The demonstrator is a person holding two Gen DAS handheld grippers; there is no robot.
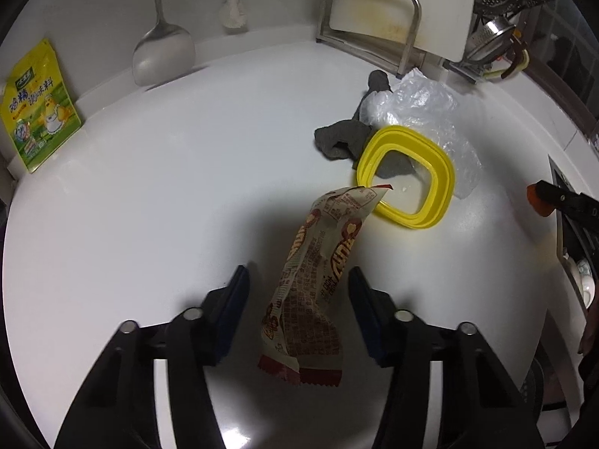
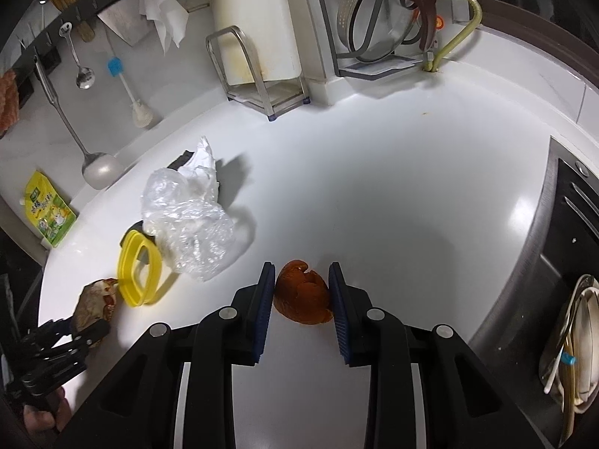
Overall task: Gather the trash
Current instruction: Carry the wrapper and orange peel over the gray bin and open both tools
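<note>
A crumpled red and beige snack wrapper lies on the white counter, its far end resting on a yellow lid ring. My left gripper straddles the wrapper with a gap showing beside its left pad, so it is open. A brown-orange piece of peel sits between the blue pads of my right gripper, which press on both its sides. The right wrist view also shows the wrapper and the yellow lid ring at lower left.
A clear plastic bag and a grey cloth lie behind the ring. A yellow seasoning pouch, a spatula and a cutting-board rack line the back wall. A stove and stacked dishes border the right.
</note>
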